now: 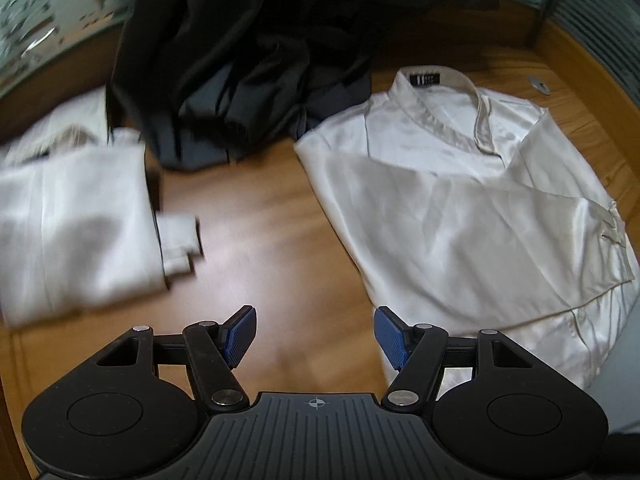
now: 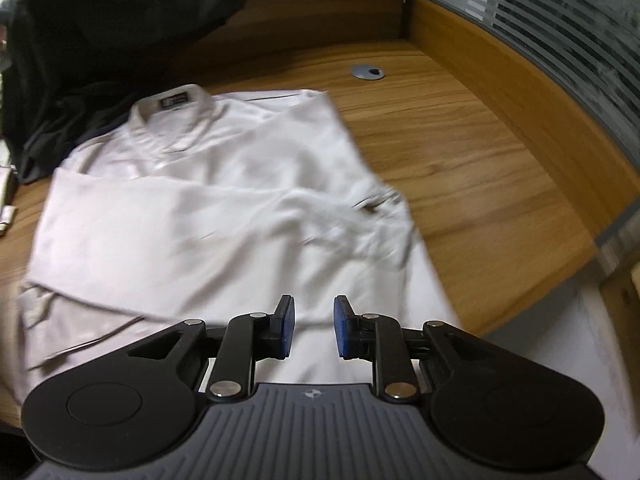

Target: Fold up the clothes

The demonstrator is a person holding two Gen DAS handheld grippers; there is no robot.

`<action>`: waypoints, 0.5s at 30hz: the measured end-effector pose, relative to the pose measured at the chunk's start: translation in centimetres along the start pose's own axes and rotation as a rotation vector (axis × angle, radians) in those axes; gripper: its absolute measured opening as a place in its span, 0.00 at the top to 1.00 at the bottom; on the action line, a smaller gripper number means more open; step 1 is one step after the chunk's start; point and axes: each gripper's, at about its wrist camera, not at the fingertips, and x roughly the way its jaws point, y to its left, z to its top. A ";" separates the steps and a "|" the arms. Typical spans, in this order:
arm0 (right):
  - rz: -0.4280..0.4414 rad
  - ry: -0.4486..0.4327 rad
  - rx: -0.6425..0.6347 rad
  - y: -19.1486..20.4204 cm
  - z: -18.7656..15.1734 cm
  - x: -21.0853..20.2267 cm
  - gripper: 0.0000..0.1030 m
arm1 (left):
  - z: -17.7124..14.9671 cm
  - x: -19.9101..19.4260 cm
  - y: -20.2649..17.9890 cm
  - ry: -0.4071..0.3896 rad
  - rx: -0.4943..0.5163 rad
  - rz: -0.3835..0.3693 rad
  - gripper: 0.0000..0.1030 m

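From the left wrist, the left gripper (image 1: 315, 336) hangs over bare wooden surface (image 1: 260, 240), jaws wide apart and empty, with the white shirt (image 1: 472, 208) lying flat to the right, a folded pale garment (image 1: 76, 224) left and dark clothes (image 1: 248, 80) piled far. From the right wrist, the right gripper (image 2: 314, 328) hovers over the shirt's near hem, jaws slightly parted, gripping nothing.
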 end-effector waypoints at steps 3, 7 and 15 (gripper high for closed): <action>-0.007 -0.003 0.042 4.5 -2.4 -1.9 0.76 | 1.6 0.7 1.9 -0.009 0.049 -0.037 0.34; -0.002 -0.013 0.099 10.3 -5.6 -3.7 0.74 | 3.3 1.7 3.9 -0.021 0.106 -0.120 0.34; 0.020 0.017 0.166 22.2 -10.5 -3.2 0.74 | 5.2 4.3 6.0 0.013 0.138 -0.201 0.34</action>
